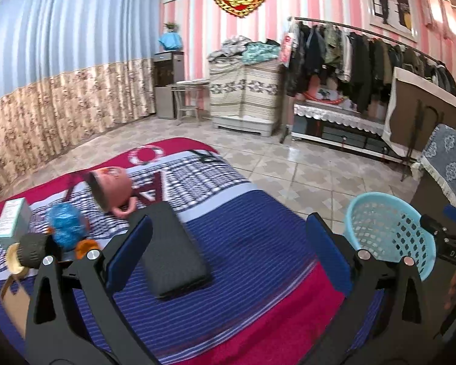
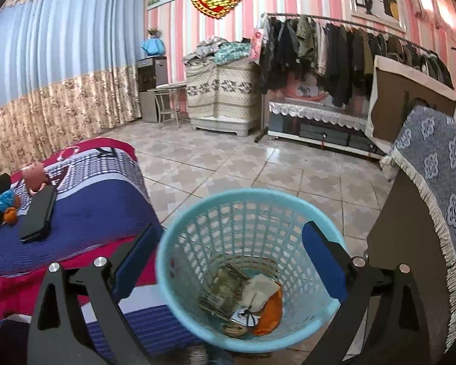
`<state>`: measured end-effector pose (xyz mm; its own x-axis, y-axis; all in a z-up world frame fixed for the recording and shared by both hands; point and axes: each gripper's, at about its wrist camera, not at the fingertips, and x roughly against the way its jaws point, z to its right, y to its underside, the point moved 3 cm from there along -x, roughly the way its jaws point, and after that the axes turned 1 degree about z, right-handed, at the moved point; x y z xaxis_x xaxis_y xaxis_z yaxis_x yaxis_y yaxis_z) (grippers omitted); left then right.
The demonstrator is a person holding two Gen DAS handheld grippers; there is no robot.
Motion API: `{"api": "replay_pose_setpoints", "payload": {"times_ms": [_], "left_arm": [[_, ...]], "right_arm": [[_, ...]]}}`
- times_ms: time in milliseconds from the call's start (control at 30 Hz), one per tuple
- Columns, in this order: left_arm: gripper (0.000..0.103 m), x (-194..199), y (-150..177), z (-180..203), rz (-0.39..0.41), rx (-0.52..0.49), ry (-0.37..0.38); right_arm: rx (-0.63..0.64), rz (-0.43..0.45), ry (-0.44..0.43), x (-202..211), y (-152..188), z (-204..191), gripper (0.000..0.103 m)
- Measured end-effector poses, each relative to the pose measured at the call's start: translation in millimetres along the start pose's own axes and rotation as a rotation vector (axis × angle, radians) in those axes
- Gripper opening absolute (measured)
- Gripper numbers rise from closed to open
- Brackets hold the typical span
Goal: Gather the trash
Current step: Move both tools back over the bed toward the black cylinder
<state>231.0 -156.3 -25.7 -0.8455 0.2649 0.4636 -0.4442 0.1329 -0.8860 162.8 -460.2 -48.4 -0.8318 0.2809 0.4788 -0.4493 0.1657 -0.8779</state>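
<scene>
On bed (image 1: 234,243), striped blue, white and red cover, listed left to right:

1. Near left edge: small pale green box (image 1: 10,222), lying flat.
2. Just below box, at left edge: dark ribbed roll with a yellow ring end (image 1: 27,251); brown paper strip (image 1: 10,296) trailing below it.
3. Right of box: shiny blue ball (image 1: 66,223) with orange pieces (image 1: 85,248) beside it, touching or nearly so.
4. Behind ball, toward far edge: pink cup (image 1: 112,190), tipped on its side, handle toward near edge.
5. Middle of cover: flat black case (image 1: 170,251), lying lengthwise, far end near cup handle.
6. Above near edge: left gripper (image 1: 228,237), blue-padded jaws spread wide, holding nothing; black case partly between them in view, untouched.

Off right edge of bed, on tiled floor:

7. Light blue perforated bin (image 2: 179,243), upright, just beside bed's corner. Contents at bottom: crumpled greenish wrapper (image 2: 225,289), white paper wad (image 2: 261,289), orange scrap (image 2: 272,310), small tag with black string (image 2: 246,316).
8. Over bin mouth: right gripper (image 2: 231,249), jaws spread wide, holding nothing.
9. Right of bin: dark furniture under blue patterned fringed cloth (image 2: 434,182).
</scene>
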Motion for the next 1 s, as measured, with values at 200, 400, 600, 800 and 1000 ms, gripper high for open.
{"api": "replay_pose_setpoints", "payload": {"times_ms": [200,400,600,800,1000], "left_arm": [[0.097,27.3,3.4,-42.8,0.013,0.037,-0.064],[0.097,52.8,15.8,-91.3,0.02,0.079,-0.152],[0.097,67.3,36.8,-143.4,-0.013,0.133,-0.224],[0.097,77.3,44.6,-182.8,-0.02,0.181,-0.268],[0.097,79.7,54.5,-207.4,-0.024,0.201,-0.299]], "right_arm": [[0.008,0.017,-0.055,12.9,-8.8,-30.0,0.094],[0.042,0.026,-0.099,22.1,-8.0,-64.5,0.094],[0.048,0.01,-0.142,23.2,-0.9,-95.2,0.094],[0.082,0.005,-0.166,23.2,2.3,-125.0,0.094],[0.106,-0.01,-0.187,19.0,3.9,-147.8,0.094]]}}
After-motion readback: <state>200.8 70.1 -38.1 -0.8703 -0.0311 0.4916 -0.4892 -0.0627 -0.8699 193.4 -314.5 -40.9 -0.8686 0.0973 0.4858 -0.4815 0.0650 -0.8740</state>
